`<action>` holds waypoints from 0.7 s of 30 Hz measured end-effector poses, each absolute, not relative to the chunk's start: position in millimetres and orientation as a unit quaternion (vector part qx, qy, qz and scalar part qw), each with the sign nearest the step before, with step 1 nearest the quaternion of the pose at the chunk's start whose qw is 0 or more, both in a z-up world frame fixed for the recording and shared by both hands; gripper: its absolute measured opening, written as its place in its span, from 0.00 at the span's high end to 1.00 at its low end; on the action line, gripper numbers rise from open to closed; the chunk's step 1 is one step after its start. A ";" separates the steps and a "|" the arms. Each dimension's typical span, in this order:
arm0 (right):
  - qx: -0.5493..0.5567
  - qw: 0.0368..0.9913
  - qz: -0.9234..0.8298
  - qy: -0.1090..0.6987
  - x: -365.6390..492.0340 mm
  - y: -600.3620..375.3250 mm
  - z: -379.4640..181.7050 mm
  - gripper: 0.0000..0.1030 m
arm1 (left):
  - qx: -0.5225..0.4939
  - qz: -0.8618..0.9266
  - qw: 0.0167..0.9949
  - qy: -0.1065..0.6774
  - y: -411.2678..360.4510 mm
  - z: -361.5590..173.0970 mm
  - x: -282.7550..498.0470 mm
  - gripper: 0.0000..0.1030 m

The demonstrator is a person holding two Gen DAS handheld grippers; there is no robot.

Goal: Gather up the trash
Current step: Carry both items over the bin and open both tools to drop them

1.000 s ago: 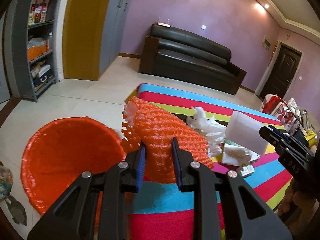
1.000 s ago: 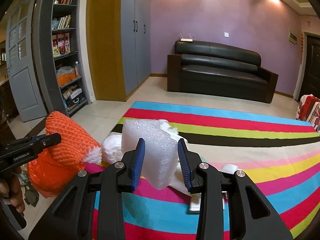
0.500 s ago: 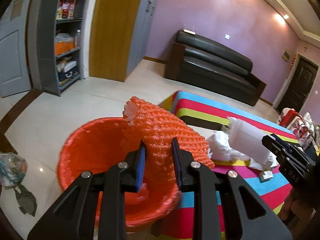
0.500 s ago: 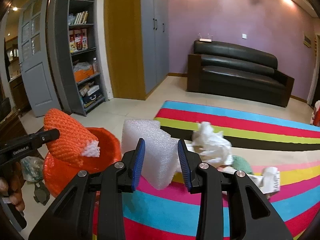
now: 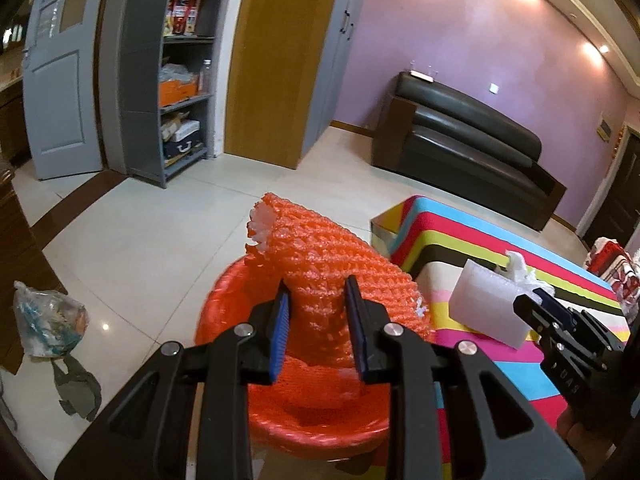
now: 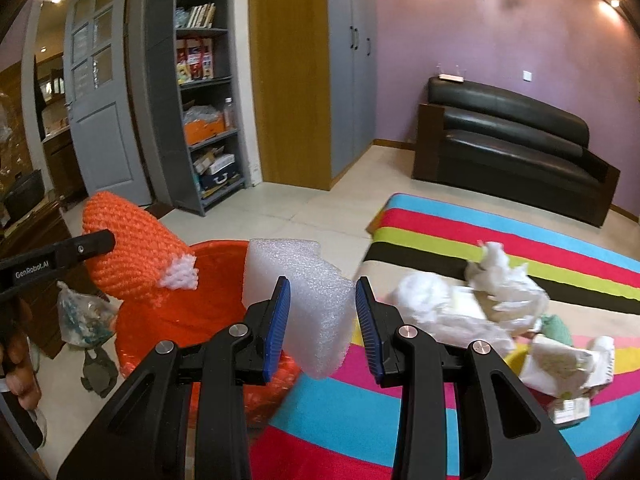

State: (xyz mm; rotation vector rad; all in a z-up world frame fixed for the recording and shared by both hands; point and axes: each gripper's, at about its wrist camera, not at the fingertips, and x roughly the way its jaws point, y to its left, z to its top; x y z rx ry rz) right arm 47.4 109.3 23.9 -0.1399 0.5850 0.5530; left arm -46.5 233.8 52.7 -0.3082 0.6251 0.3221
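My left gripper is shut on an orange foam net sleeve and holds it over the orange bin bag. The sleeve also shows in the right wrist view, above the bag. My right gripper is shut on a white foam block, held at the bag's right edge above the striped cloth. The block also shows in the left wrist view. More white crumpled paper and wrappers lie on the cloth.
The striped cloth covers a low table at the right. A clear bag of rubbish lies on the tiled floor at the left. A grey shelf unit and a black sofa stand at the back.
Both grippers have swung left with their loads. The orange sleeve is now over the bin bag, and the white block has come to the bag's edge.
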 end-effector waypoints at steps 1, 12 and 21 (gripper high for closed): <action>-0.069 0.916 0.272 0.285 48.0 114.1 23.6 0.67 | -0.149 0.162 0.927 0.305 236.4 52.7 -47.4 0.75; -0.070 0.903 0.302 0.297 46.3 154.4 10.3 0.67 | -0.167 0.188 0.919 0.304 259.9 53.0 -48.7 0.72; -0.071 0.897 0.315 0.303 45.7 172.5 1.5 0.44 | -0.179 0.194 0.917 0.300 264.8 50.6 -51.1 0.53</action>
